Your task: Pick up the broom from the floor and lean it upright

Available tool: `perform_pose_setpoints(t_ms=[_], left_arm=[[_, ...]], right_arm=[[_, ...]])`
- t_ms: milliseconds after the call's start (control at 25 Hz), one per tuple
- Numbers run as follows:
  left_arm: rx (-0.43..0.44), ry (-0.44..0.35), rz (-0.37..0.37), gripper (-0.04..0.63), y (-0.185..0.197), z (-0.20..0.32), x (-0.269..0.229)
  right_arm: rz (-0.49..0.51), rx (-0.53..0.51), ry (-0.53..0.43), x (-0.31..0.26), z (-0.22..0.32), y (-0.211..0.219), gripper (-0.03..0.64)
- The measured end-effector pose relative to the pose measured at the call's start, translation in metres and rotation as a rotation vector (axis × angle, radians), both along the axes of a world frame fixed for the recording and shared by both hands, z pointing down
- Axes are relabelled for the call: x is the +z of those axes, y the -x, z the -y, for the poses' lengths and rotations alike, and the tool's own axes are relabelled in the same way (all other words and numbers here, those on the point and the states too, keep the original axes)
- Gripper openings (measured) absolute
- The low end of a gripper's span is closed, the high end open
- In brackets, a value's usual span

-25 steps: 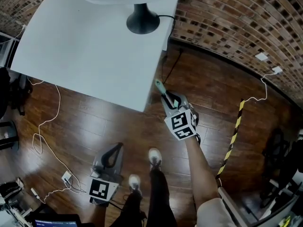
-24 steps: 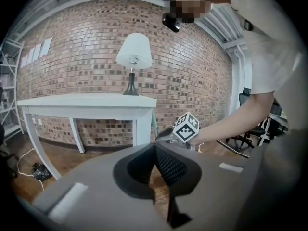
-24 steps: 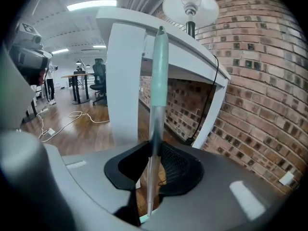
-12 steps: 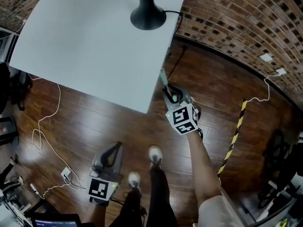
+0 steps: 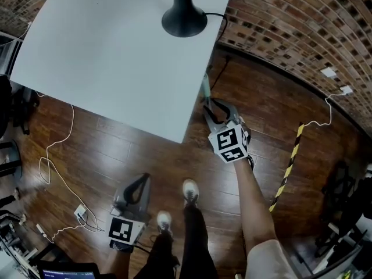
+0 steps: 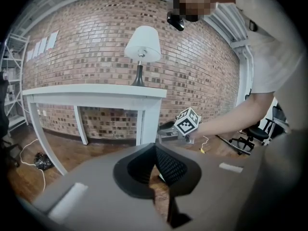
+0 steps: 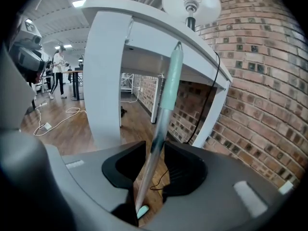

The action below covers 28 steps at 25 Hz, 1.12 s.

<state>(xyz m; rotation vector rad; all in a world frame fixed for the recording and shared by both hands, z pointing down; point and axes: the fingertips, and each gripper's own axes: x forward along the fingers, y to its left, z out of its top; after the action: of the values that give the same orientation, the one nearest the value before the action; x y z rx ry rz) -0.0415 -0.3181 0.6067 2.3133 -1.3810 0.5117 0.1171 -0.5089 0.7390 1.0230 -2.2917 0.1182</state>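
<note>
Only broom handle (lower end hidden)

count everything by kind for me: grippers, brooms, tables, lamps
grippers: 2, left gripper and right gripper (its jaws have just been opening, the broom handle between them)
broom: 1
table: 1
lamp: 1
total: 5
</note>
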Motion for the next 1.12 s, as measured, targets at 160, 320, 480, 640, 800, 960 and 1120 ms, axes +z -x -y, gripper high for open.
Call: perform_pose_setpoints(t_ms=[160,320,480,640,800,960,1120], left_arm=[[-0.014,0.013,0.01,0.0,0.004,0.003,0.006],[-0.021,0.014,0.002,0.0,0.006,0.007,0.009],[-0.018,0.017,0.003,0.0,0.008,0.008,0.009],[-0.021,-0.002,0.016,0.0,0.01,0.009,0.004],[-0.04,-0.012,0.027,0.0,0.017,0.008,-0.005],[-0.047,-0.051,0.039,0.0,0.025,0.004,-0.028],[-0.059,-0.108,0.038,0.0,0.04,0.003,-0.064]], right_arm=[[0.012,0.006,0.012,0.005,0.004,-0.002,0.135],[0.018,-0.002,0.016,0.005,0.004,-0.003,0.141],[0.021,-0.02,0.033,0.006,-0.007,-0.002,0.146],[-0.026,0.018,-0.015,-0.004,-0.02,-0.013,0.123],[-0.031,0.092,-0.049,-0.022,-0.036,-0.03,0.084],[-0.057,0.136,-0.067,-0.051,-0.061,-0.041,0.014],[-0.019,0.206,-0.113,-0.111,-0.086,-0.047,0.014]])
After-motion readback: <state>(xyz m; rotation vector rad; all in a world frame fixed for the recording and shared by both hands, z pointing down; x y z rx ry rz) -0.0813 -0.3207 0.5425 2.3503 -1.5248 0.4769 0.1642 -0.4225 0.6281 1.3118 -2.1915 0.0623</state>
